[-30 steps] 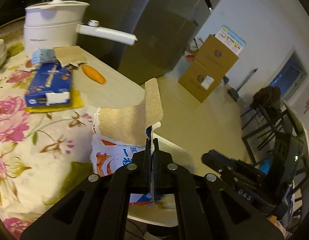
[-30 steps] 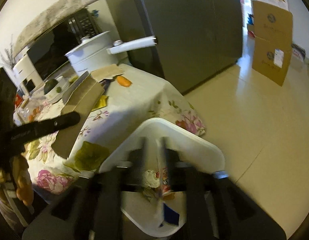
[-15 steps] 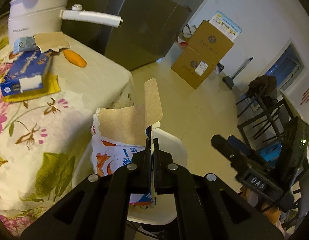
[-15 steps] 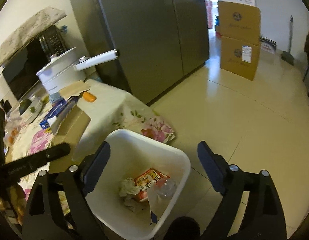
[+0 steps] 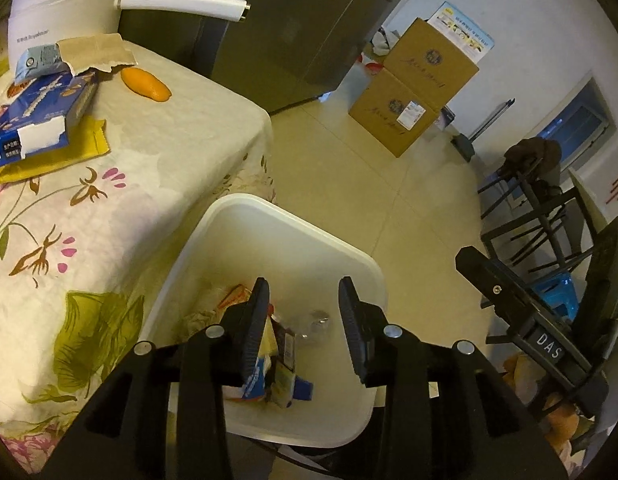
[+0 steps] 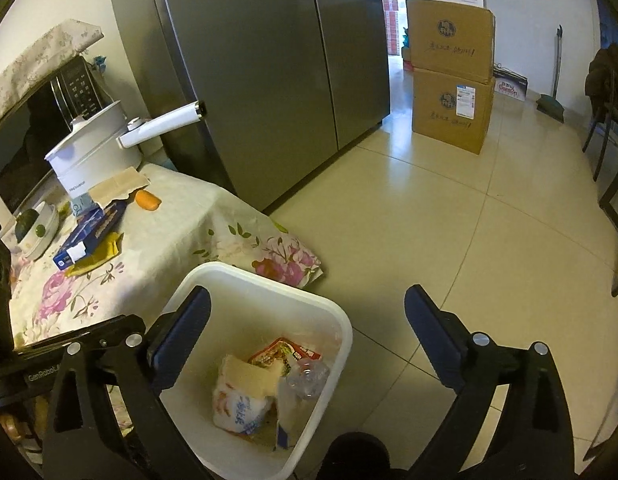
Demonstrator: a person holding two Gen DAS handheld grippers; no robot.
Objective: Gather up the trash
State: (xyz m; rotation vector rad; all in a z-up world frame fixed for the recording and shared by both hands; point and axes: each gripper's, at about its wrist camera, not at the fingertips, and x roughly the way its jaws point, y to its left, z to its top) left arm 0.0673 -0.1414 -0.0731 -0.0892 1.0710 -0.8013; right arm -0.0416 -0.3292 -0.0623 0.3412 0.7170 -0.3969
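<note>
step: both hand-held grippers, left [image 5: 303,320] and right [image 6: 307,330], gape empty above the white plastic bin [image 6: 341,320], lower centre.
next: fetch the blue cardboard box [image 5: 41,114], upper left on the floral-cloth surface [image 5: 109,216].

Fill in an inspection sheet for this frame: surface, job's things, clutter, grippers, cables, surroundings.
Surface: table under a floral cloth.
Job's things: white bin on the floor beside the table, holding a torn carton, red wrapper and plastic bottle.
Clutter: blue box, torn cardboard, orange item, white pot.
Grippers: left gripper and right gripper both open, empty, over the bin.
Cables: nothing seen.
Surroundings: fridge, stacked cardboard boxes, chairs.
</note>
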